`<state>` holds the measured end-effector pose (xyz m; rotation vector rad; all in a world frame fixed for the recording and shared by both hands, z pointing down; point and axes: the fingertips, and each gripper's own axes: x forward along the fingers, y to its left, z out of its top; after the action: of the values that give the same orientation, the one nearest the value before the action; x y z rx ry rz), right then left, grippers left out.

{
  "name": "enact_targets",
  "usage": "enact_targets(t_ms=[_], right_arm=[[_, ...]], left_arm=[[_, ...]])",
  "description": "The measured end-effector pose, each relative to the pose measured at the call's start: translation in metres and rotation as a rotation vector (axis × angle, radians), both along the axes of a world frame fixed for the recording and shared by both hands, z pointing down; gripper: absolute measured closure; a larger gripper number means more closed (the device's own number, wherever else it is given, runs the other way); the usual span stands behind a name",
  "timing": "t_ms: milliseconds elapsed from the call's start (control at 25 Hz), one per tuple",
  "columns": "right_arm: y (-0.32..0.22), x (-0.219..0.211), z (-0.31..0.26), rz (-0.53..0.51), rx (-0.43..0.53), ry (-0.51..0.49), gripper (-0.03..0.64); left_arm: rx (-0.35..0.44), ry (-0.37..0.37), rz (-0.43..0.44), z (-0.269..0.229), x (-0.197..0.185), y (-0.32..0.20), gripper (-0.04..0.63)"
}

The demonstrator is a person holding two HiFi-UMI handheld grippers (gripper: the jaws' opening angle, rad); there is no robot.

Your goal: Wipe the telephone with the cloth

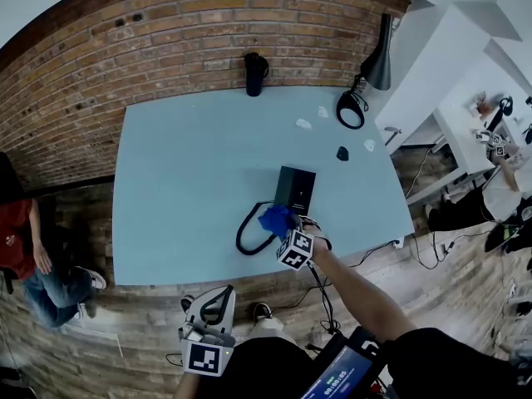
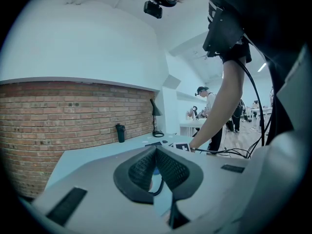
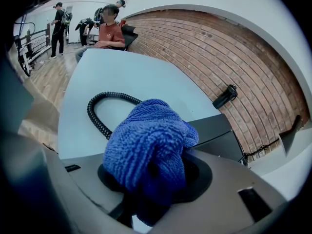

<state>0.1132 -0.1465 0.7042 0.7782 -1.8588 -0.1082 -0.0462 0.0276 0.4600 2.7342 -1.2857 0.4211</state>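
Observation:
A black telephone (image 1: 296, 189) lies on the pale blue table (image 1: 191, 173), its coiled cord (image 1: 246, 231) looping toward the front edge. My right gripper (image 1: 283, 227) is shut on a bunched blue cloth (image 1: 277, 219), held at the phone's near end. In the right gripper view the blue cloth (image 3: 146, 150) fills the jaws, with the telephone (image 3: 214, 135) just beyond and the cord (image 3: 100, 112) to the left. My left gripper (image 1: 218, 306) hangs below the table's front edge, off the table. Its jaws (image 2: 156, 167) are shut with nothing between them.
A dark tumbler (image 1: 255, 73) stands at the table's back edge by the brick wall. A black desk lamp (image 1: 366, 81) sits at the back right, with small white scraps (image 1: 303, 124) and a dark object (image 1: 342, 153) nearby. A seated person (image 1: 25, 248) is at the left.

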Motion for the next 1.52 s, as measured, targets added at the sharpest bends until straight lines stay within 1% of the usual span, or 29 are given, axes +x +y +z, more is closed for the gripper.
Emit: enact_targets(t_ms=[480, 680, 760, 840, 880, 960, 1000, 1080, 1200, 1240, 1280, 1320, 1400, 1520], right_arm=[[0.007, -0.003, 0.003, -0.015, 0.008, -0.002, 0.417], [0.014, -0.004, 0.007, -0.023, 0.002, 0.001, 0.417], [0.023, -0.007, 0.012, -0.042, -0.018, 0.007, 0.416], [0.035, -0.012, 0.021, -0.039, -0.072, -0.017, 0.418], [0.039, -0.012, 0.024, -0.010, -0.098, -0.050, 0.437], [0.042, -0.010, 0.025, 0.047, -0.124, -0.106, 0.436], [0.042, -0.009, 0.025, 0.054, -0.136, -0.114, 0.436], [0.043, -0.010, 0.025, 0.014, -0.182, -0.093, 0.425], [0.048, -0.009, 0.011, -0.122, -0.299, -0.068, 0.419], [0.046, -0.007, 0.001, -0.168, -0.324, -0.067, 0.417], [0.040, -0.003, -0.010, -0.205, -0.328, -0.061, 0.417], [0.029, 0.003, -0.023, -0.229, -0.311, -0.049, 0.417], [-0.005, 0.020, -0.049, -0.233, -0.227, -0.014, 0.417], [-0.072, 0.052, -0.087, -0.161, -0.065, 0.070, 0.417]], left_arm=[[0.002, 0.012, -0.005, 0.000, 0.005, -0.004, 0.583], [0.001, 0.005, -0.003, 0.002, 0.006, -0.004, 0.583], [0.000, 0.007, -0.006, 0.001, 0.007, -0.005, 0.583], [0.004, 0.007, -0.008, 0.001, 0.007, -0.005, 0.583], [0.008, 0.007, -0.009, 0.000, 0.007, -0.005, 0.583], [0.011, 0.010, -0.012, -0.001, 0.007, -0.003, 0.583], [0.009, 0.011, -0.013, -0.001, 0.007, -0.002, 0.583], [0.009, 0.009, -0.013, -0.001, 0.006, -0.002, 0.583], [0.013, 0.013, -0.016, -0.003, 0.006, -0.002, 0.583], [0.016, 0.018, -0.019, -0.004, 0.006, -0.002, 0.583], [0.017, 0.020, -0.023, -0.004, 0.005, -0.002, 0.583], [0.017, 0.018, -0.025, -0.004, 0.004, -0.001, 0.583], [0.013, 0.015, -0.032, -0.003, 0.002, -0.001, 0.583], [0.005, 0.018, -0.045, -0.001, 0.000, 0.000, 0.583]])
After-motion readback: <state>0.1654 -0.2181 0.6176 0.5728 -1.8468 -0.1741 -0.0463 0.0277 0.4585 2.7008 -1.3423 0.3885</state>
